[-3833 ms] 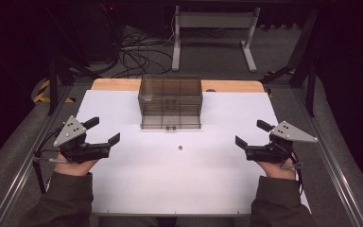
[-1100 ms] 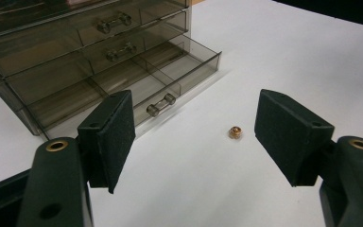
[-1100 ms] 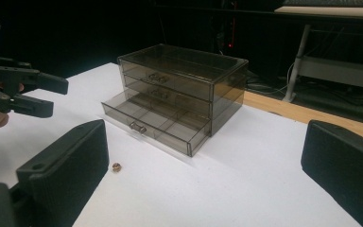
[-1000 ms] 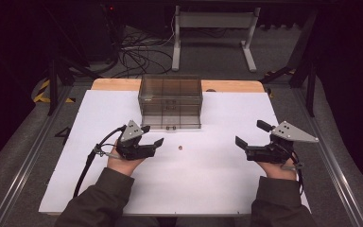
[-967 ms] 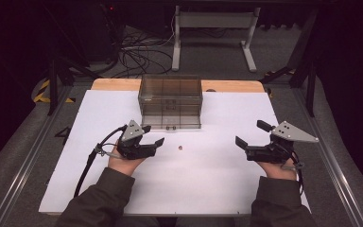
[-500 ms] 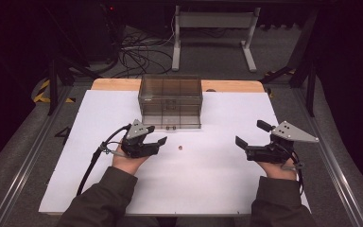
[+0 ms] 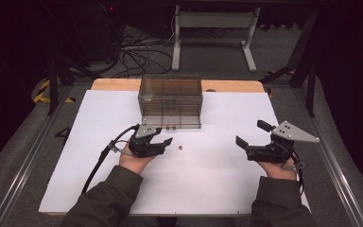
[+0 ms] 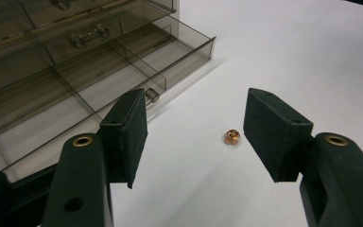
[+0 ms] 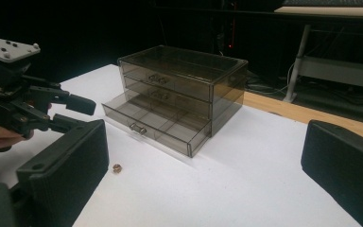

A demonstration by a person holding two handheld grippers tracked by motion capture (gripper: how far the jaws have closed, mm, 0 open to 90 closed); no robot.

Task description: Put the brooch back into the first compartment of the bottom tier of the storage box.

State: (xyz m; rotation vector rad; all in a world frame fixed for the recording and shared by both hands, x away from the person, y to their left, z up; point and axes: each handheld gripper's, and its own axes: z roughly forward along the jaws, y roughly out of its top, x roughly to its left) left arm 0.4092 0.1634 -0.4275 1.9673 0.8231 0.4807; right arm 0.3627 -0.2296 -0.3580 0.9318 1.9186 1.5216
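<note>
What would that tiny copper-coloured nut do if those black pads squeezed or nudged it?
The nut looks like hard metal, so it probably won't squash. It is tiny beside the left tool pads, so it may slip out, and on the smooth white table a nudge would likely skid it.

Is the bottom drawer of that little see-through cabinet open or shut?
Open. The bottom drawer sticks out past the cabinet front, its compartments look empty, and the two drawers above sit flush.
</note>
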